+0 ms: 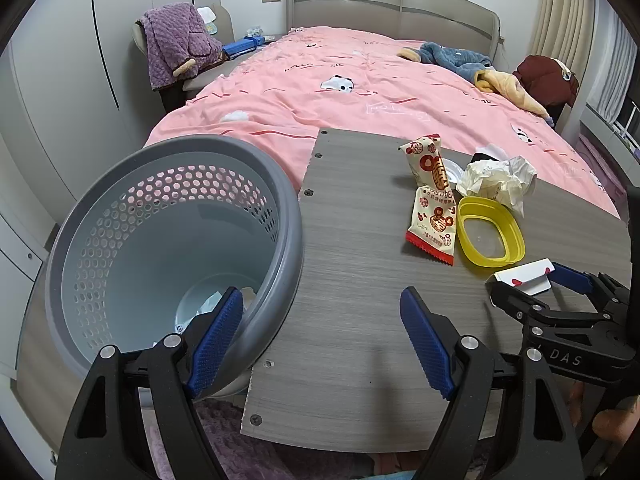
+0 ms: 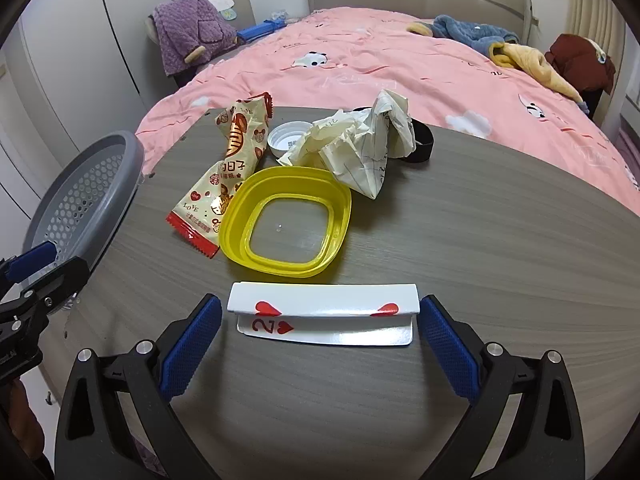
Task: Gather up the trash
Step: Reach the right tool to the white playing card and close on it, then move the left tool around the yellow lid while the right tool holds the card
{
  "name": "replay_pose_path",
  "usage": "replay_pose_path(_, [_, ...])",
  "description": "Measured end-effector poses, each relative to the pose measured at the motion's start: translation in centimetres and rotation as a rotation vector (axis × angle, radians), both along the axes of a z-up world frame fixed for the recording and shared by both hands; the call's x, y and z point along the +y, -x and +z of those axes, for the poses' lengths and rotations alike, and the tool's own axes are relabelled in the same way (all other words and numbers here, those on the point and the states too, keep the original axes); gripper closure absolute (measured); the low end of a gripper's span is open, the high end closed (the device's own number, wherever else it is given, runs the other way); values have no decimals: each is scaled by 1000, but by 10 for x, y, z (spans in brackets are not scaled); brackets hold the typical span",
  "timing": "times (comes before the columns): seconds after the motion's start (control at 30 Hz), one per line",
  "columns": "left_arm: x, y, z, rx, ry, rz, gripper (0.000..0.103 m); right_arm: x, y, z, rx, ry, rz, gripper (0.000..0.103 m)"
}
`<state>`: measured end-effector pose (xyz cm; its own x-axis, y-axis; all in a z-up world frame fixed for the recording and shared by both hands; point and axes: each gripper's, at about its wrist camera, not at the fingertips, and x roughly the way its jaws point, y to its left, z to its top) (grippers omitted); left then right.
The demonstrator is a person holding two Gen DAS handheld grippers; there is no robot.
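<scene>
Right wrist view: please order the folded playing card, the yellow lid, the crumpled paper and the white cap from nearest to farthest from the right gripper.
1. Folded playing card, between the open fingers of the right gripper.
2. Yellow lid, just beyond, slightly left.
3. Crumpled paper, farther back, slightly right.
4. White cap, at about the paper's depth, left of it; too close to call.

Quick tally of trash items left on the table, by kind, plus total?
Snack wrapper: 1
Yellow lid: 1
White bottle cap: 1
Crumpled paper: 1
Folded playing card: 1
Black band: 1
Total: 6
</scene>
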<state>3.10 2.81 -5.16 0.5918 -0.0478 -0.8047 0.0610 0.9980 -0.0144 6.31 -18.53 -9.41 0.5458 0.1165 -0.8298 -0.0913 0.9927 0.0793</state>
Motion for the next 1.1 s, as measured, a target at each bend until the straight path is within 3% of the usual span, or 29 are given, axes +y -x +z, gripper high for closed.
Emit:
replay_pose_path(0.23, [-3, 1, -1, -1, -1, -4, 26, 3, 0, -2, -6, 24, -3, 8])
replay_pose_path(0.33, [-5, 2, -1, -2, -3, -8, 26, 4, 3, -1, -23, 38, -8, 19])
replay_pose_path(0.6, [-10, 6, 2, -6, -8, -17, 26, 1, 7, 1, -43, 20, 1, 19])
replay_pose_path(0.87, [-32, 7, 12, -17, -5, -61, 26, -27, 24, 15, -79, -20, -53, 19])
replay_pose_path(1.1, [-74, -3, 14, -8, 14, -133, 26, -63, 43, 23, -100, -39, -119, 19])
